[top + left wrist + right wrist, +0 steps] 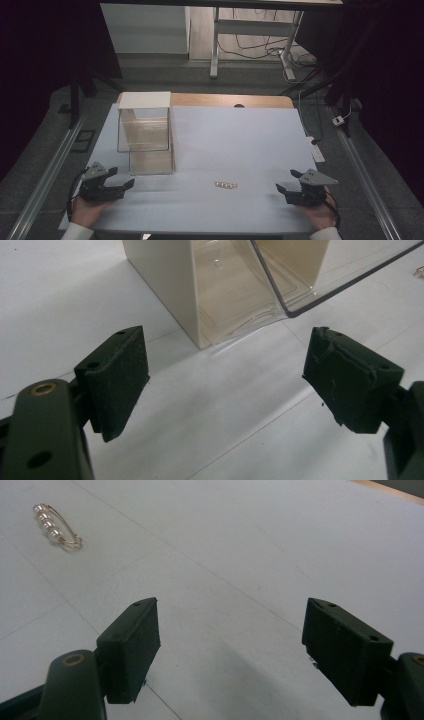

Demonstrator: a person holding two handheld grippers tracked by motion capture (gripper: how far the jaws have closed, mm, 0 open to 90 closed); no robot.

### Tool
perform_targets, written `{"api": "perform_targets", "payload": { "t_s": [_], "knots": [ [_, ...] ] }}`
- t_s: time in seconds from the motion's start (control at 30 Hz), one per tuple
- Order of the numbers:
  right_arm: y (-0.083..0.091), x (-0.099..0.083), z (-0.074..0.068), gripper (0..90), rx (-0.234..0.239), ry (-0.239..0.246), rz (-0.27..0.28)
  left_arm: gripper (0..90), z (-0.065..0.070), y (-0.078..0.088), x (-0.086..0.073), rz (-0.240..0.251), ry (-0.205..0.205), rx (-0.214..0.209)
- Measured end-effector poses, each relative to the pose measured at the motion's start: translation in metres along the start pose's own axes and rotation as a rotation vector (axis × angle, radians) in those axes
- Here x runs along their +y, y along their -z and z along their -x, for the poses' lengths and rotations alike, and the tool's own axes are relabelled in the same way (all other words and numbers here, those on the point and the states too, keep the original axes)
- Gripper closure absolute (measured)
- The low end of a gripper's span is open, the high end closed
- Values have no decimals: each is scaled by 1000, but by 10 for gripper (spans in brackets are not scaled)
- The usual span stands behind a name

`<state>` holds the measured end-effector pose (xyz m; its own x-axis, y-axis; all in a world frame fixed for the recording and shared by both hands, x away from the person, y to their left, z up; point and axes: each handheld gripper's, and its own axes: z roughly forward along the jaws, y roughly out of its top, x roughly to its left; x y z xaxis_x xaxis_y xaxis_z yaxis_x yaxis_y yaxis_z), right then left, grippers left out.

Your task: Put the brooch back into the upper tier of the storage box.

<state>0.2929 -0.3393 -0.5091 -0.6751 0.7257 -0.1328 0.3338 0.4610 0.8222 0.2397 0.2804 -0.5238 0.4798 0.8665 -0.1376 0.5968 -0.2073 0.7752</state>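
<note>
A wide desk (225,130) covered with a pale grey-white sheet takes up the middle of the high view. At its lower left, the left gripper (117,184), black with a grey three-cornered plate on top, rests low over the sheet in a hand; its jaws are spread wide with nothing between them. At the lower right the right gripper (285,187), of the same build, sits held in the other hand, its jaws likewise spread apart and empty.

In the left half of the desk stands a clear plastic box with cream side walls and a white top (145,131), its transparent front flap hanging open. In the left gripper view the box (225,285) fills the upper centre, just beyond the jaws.

A small gold-wire pin strung with a row of white pearl beads (225,185) lies flat on the sheet in the lower centre, between the two grippers and apart from both. The right gripper view shows the pin (54,526) in its upper left corner.
</note>
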Motion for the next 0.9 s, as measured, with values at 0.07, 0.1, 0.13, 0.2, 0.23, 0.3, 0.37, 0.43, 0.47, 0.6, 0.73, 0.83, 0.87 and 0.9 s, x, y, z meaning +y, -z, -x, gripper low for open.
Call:
{"api": "perform_targets", "payload": {
  "t_s": [0.07,0.1,0.13,0.2,0.23,0.3,0.37,0.43,0.47,0.6,0.73,0.83,0.87,0.9],
  "knots": [
    [0,0,0,239,-1,1,4,182,0,0,0,0,0,-2],
    [1,1,0,239,-5,0,7,182,0,0,0,0,0,-2],
    [1,3,0,238,-2,-8,10,182,1,0,0,0,-1,-2],
    [1,4,0,239,-3,-9,9,182,1,0,0,0,-1,-1],
    [1,5,0,239,3,-12,13,182,1,1,0,0,-1,-1],
    [1,7,-2,241,10,-3,6,182,1,1,0,-1,-1,-1],
    [0,12,-4,241,22,4,2,182,0,1,0,-1,-2,0],
    [0,15,-5,241,31,4,4,182,0,1,0,-1,1,-1],
    [0,15,-5,241,31,4,4,182,0,2,0,0,3,-3],
    [0,20,-7,241,30,8,7,183,1,2,0,2,2,-3],
    [-1,25,-10,242,38,8,5,183,1,1,1,3,1,-7],
    [-2,29,-12,244,50,9,7,183,2,1,1,1,1,-7],
    [-2,31,-12,244,55,11,8,183,2,1,1,0,1,-7],
    [-3,32,-13,244,58,12,11,183,2,1,1,-1,2,-8]
  ]
}}
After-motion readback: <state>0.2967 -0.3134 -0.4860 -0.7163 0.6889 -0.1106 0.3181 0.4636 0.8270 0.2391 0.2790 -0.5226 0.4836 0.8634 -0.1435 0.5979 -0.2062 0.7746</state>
